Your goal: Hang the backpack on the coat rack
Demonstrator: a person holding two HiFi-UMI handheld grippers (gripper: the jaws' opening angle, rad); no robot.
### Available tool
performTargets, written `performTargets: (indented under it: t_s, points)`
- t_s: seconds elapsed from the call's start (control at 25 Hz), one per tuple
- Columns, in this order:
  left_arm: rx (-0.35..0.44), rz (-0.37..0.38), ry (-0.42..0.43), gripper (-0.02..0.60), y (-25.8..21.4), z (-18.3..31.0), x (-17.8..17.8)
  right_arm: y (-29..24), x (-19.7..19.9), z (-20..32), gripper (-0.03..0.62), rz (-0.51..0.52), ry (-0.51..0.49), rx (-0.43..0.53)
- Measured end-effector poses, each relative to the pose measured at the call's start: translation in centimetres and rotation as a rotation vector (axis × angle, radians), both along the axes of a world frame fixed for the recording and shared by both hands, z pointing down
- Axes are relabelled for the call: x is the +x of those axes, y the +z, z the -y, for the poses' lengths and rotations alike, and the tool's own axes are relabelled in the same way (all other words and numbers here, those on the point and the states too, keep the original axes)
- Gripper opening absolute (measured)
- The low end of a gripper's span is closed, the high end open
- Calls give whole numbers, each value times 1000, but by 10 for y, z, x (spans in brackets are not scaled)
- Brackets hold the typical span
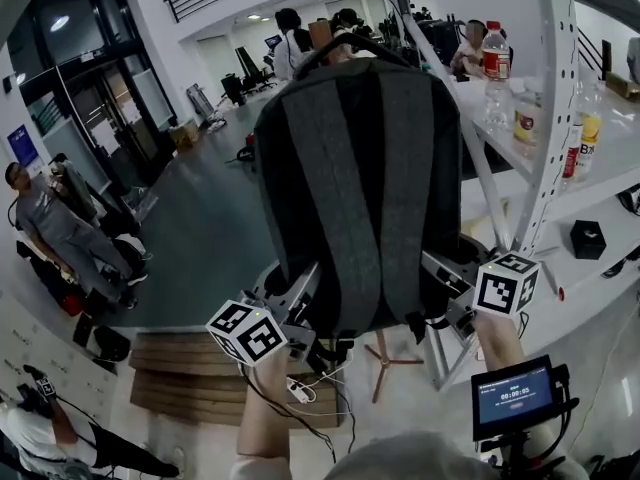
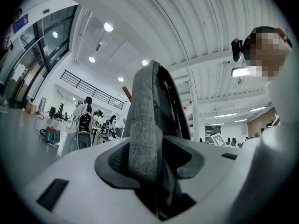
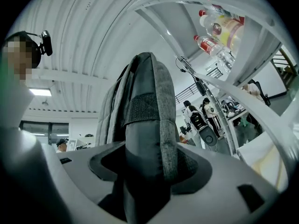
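I hold a dark grey backpack point(image 1: 355, 188) upright in the air, with its black top handle point(image 1: 350, 46) uppermost. My left gripper point(image 1: 305, 303) is shut on its lower left edge, and in the left gripper view the grey fabric point(image 2: 145, 139) is pinched between the jaws point(image 2: 154, 164). On the lower right edge my right gripper point(image 1: 440, 283) is shut too; its view shows a padded side point(image 3: 147, 139) clamped between the jaws point(image 3: 145, 171). A wooden cross-shaped foot point(image 1: 386, 356), apparently the coat rack's, shows on the floor below the pack. The pack hides whatever stands above that foot.
A white metal shelf frame point(image 1: 550, 118) with several bottles point(image 1: 495, 63) stands close on the right. Wooden pallets point(image 1: 190, 373) lie on the floor at lower left. People stand at the left point(image 1: 55, 228) and far back point(image 1: 290, 43). A small screen point(image 1: 512, 396) is at lower right.
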State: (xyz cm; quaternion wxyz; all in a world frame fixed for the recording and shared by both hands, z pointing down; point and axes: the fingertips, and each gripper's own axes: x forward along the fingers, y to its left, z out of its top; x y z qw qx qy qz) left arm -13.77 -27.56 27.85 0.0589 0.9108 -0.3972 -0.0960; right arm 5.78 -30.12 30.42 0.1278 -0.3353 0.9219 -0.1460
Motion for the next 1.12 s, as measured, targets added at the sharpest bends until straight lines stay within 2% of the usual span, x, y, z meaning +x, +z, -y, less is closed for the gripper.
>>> performTargets:
  t_s: [0.28, 0.88, 1.0, 1.12]
  points:
    - [-2, -29, 5, 181, -4, 1, -6, -9, -5, 3, 288, -22, -24, 2]
    - [-156, -141, 41, 181, 5, 4, -11, -11, -10, -2, 288, -71, -113, -112]
    - [-193, -142, 41, 181, 19, 11, -12, 2, -11, 5, 288, -81, -112, -146]
    - [-191, -117, 39, 181, 31, 19, -13, 17, -12, 11, 288, -88, -98, -152]
